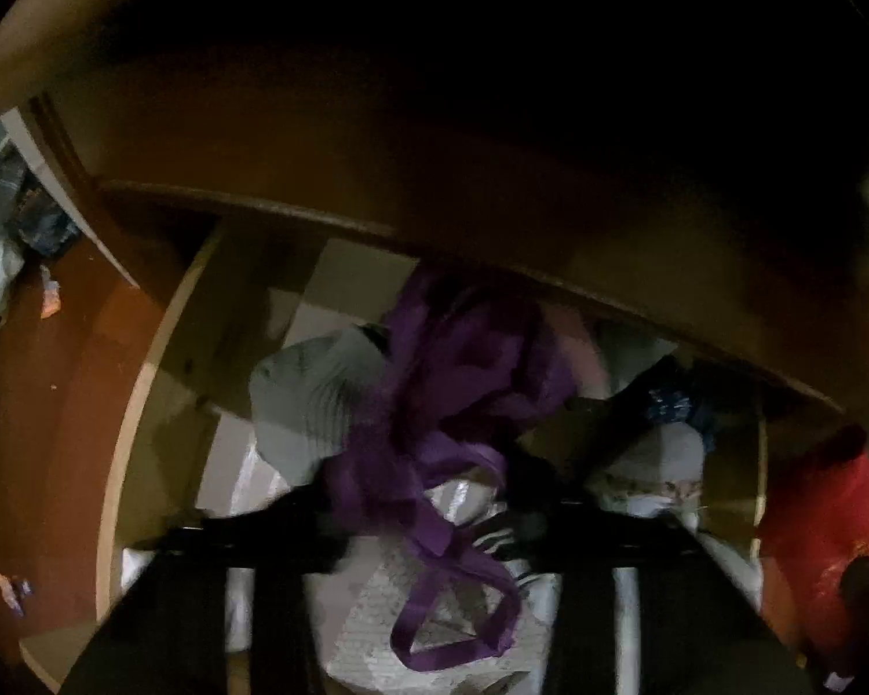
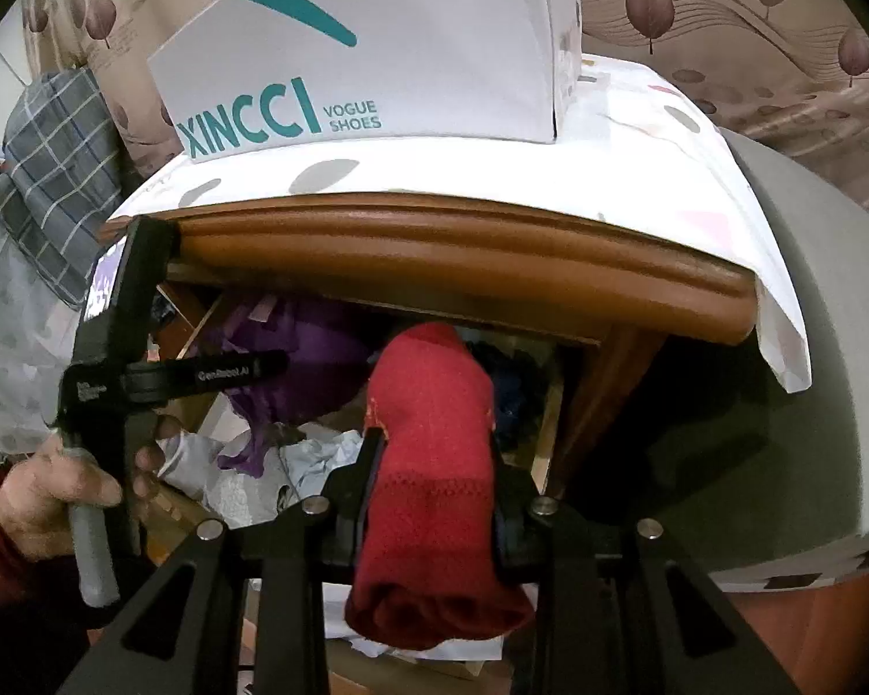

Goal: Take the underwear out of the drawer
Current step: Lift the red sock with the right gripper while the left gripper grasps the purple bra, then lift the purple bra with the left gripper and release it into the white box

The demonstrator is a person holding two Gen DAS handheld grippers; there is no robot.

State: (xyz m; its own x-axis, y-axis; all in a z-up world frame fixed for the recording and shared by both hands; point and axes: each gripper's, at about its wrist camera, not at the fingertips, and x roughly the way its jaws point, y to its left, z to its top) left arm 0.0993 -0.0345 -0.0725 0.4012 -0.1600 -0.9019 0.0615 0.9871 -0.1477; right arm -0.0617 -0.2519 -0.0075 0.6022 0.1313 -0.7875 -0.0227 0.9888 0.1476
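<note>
Wall (image 2: pixel 782 29): beige covering printed with brown leaf motifs. Furniture: brown wooden cabinet with moulded top edge (image 2: pixel 434 249), its surface draped in a white cloth with grey dots (image 2: pixel 637 162). A white shoe box with teal lettering (image 2: pixel 376 58) stands on the cloth. Floor (image 1: pixel 40 405): reddish-brown, dimly lit. A grey checked fabric bundle (image 2: pixel 58 174) lies left of the cabinet.
</note>
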